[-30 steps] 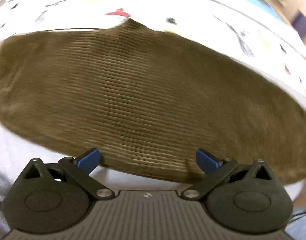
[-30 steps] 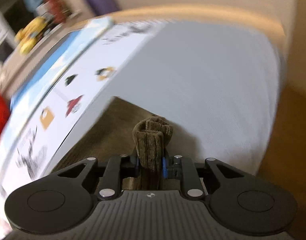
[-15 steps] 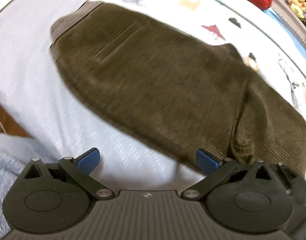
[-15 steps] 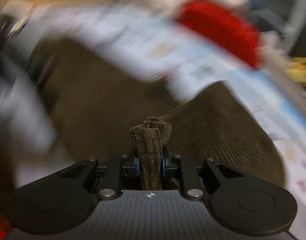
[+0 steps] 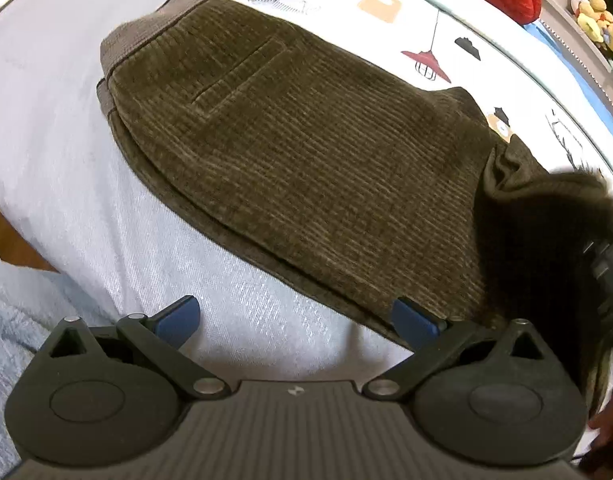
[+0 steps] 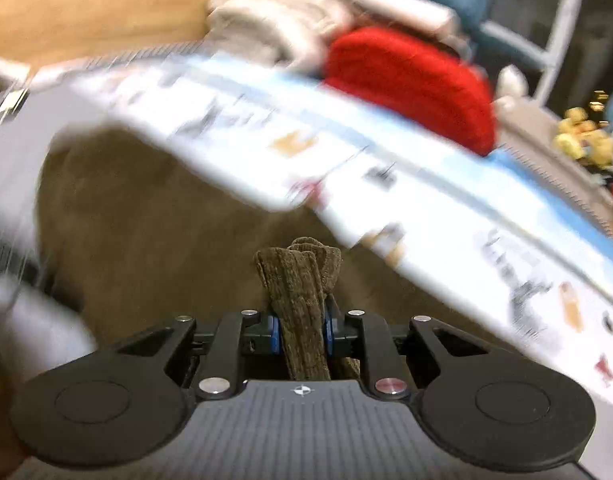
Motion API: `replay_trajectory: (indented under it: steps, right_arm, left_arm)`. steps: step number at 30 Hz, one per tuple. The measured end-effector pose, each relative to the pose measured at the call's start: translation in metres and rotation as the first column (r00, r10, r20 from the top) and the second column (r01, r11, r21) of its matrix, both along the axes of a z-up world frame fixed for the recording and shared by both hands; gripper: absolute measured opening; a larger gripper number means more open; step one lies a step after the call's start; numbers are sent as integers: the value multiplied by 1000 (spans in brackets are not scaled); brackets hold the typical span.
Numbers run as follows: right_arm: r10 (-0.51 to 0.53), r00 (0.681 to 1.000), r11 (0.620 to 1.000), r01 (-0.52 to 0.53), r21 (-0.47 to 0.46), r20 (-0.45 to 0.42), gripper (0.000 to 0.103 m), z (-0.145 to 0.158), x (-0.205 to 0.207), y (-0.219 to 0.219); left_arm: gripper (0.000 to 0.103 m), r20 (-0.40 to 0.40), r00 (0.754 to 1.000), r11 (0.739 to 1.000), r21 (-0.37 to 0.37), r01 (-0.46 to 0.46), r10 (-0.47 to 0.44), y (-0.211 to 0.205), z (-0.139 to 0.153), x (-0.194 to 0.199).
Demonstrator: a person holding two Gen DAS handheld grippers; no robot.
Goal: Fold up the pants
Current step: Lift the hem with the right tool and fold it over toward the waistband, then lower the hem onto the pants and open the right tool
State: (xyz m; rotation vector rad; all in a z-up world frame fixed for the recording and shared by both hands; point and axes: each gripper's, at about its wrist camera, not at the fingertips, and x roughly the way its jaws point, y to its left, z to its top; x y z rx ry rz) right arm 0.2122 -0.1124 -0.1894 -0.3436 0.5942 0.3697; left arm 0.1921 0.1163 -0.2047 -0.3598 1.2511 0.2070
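Olive-brown corduroy pants (image 5: pixel 298 152) lie flat on the bed, waistband at the far left, back pocket facing up. My left gripper (image 5: pixel 296 316) is open and empty, hovering just off the pants' near edge. My right gripper (image 6: pixel 300 330) is shut on a bunched end of the pants (image 6: pixel 302 300) and holds it lifted over the rest of the pants. In the left wrist view that lifted dark fabric (image 5: pixel 546 208) and the right gripper show at the right edge.
The bed has a plain white sheet (image 5: pixel 66 160) and a printed cover (image 5: pixel 426 20). A red cushion (image 6: pixel 406 80) and yellow soft toys (image 6: pixel 582 144) sit beyond the bed. A grey-blue blanket (image 5: pixel 14 320) is at lower left. The floor is wooden.
My right gripper has swung the held pants end up and over toward the waistband side; its view is blurred. My left gripper has pulled back, staying open.
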Motion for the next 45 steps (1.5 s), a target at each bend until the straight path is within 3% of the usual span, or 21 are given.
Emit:
replay_trajectory:
  steps: [2, 5, 7, 9, 13, 15, 17, 20, 22, 25, 28, 30, 33, 35, 37, 39, 43, 45]
  right_arm:
    - [61, 998, 998, -61, -25, -29, 20, -3, -4, 4]
    - [167, 977, 974, -185, -131, -134, 20, -45, -29, 19]
    - [183, 963, 959, -219, -180, -197, 21, -74, -44, 24]
    - [198, 968, 954, -227, -196, -156, 25, -79, -56, 25]
    - [165, 959, 979, -188, -83, -232, 37, -61, -44, 20]
    - [172, 941, 985, -168, 39, -291, 46, -46, -42, 11]
    - [208, 918, 967, -140, 214, -339, 44, -30, -41, -8]
    - [103, 945, 932, 17, 363, -309, 44, -2, -33, -40]
    - [35, 947, 919, 95, 382, -318, 46, 0, -18, -52]
    - [75, 892, 932, 96, 350, -446, 45, -21, -2, -46]
    - [100, 866, 945, 72, 319, -490, 40, -43, -7, -36]
    - [97, 871, 949, 65, 308, -482, 8, -52, -17, -32]
    - [92, 901, 942, 59, 329, -424, 0, -39, -27, -32]
    - [154, 930, 936, -29, 350, -334, 0, -24, -48, -29]
    - [197, 911, 954, -93, 285, -362, 0, -35, -56, -11]
    - [181, 894, 965, -80, 250, -410, 0, -51, -61, -3]
    - [111, 914, 944, 25, 329, -389, 4, -36, -59, -21]
    - [99, 926, 941, 32, 337, -363, 13, -29, -54, -30]
  left_arm:
    - [102, -3, 1000, 1000, -1, -5, 5, 1, 0, 0]
    - [103, 10, 1000, 1000, 5, -11, 11, 4, 3, 0]
    - [103, 14, 1000, 1000, 8, -9, 9, 4, 3, 1]
    - [103, 14, 1000, 1000, 10, -4, 4, 4, 3, 2]
    - [103, 24, 1000, 1000, -7, 14, -14, -2, 3, 8]
    - [103, 44, 999, 999, -14, 30, -30, -8, 7, 13]
    - [103, 69, 996, 998, -15, 54, -53, -15, 13, 19]
    - [103, 91, 993, 997, -7, 75, -74, -24, 18, 28]
    - [103, 90, 993, 997, -11, 76, -75, -27, 19, 32]
    - [103, 86, 994, 997, -16, 76, -74, -28, 20, 32]
    - [103, 80, 994, 997, -10, 71, -70, -26, 18, 31]
    - [103, 67, 996, 998, -11, 62, -61, -22, 15, 31]
    - [103, 50, 997, 999, -11, 53, -52, -21, 13, 31]
    - [103, 55, 997, 998, -21, 56, -55, -24, 14, 31]
    - [103, 45, 997, 997, -31, 66, -64, -31, 11, 36]
    - [103, 34, 996, 996, -28, 88, -87, -39, 9, 39]
    - [103, 37, 995, 995, -23, 92, -91, -42, 7, 39]
    - [103, 28, 997, 997, -29, 77, -76, -40, 4, 39]
